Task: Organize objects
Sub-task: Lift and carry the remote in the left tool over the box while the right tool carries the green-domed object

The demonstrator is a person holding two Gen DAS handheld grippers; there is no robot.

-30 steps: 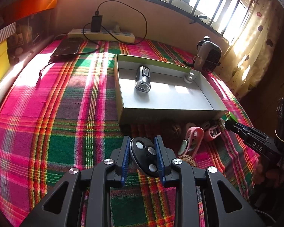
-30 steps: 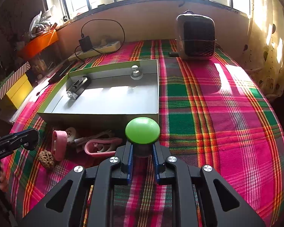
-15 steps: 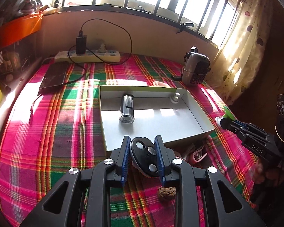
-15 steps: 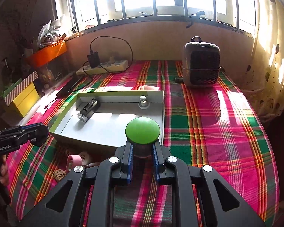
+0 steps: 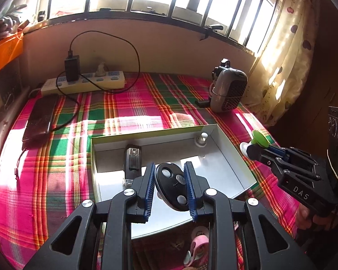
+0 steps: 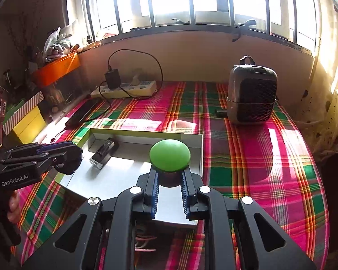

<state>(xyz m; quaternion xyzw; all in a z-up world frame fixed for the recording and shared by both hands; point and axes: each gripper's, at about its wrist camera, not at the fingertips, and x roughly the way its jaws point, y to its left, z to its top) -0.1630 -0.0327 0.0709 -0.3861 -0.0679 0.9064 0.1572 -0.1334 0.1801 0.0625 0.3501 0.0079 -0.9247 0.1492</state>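
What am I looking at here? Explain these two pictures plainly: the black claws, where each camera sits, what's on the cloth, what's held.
No robot: a person holds a handheld clamp in each hand, each carrying a wide-angle camera looking along its fingers. One picture comes from the left gripper, shut on a black oval gadget. The other comes from the right gripper, shut on a green knob. On the plaid cloth lie an open box holding a small black device, a power strip and a small heater.

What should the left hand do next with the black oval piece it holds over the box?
Probably lower it and let go. The left gripper is shut on the black oval piece above the bare floor of the box, clear of the small black device and the white knob.
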